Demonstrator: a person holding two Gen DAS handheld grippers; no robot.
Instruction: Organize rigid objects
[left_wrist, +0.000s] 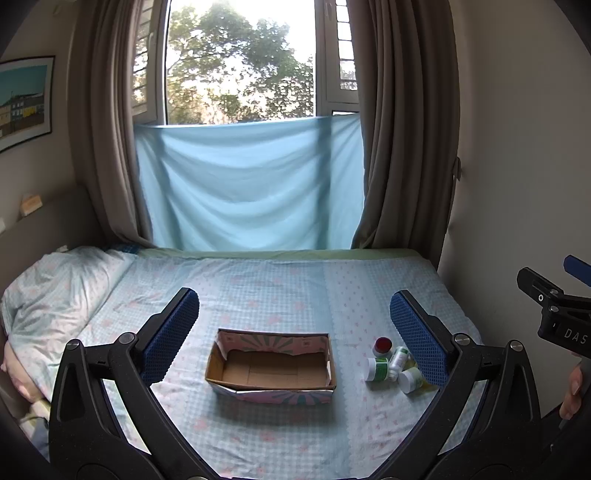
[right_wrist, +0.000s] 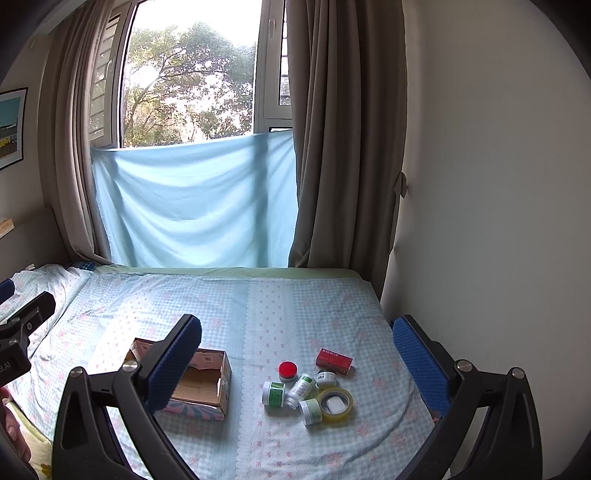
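The box (left_wrist: 271, 363) sat empty on the bed (right_wrist: 258, 302), the small jars (right_wrist: 295, 393), tape roll (right_wrist: 336, 404) and red carton (right_wrist: 333, 362) clustered just to its right; best to take an outer piece first; both the left claw (left_wrist: 293, 332) and right claw (right_wrist: 297, 363) gaped wide, holding nothing.

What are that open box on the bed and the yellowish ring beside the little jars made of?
The open box looks like corrugated cardboard: plain matte brown inside, with printed pink and teal paper on its outer walls. The yellowish ring appears to be a roll of clear adhesive tape, since it is glossy and see-through amber. The little jars look like white plastic, though that is less certain.
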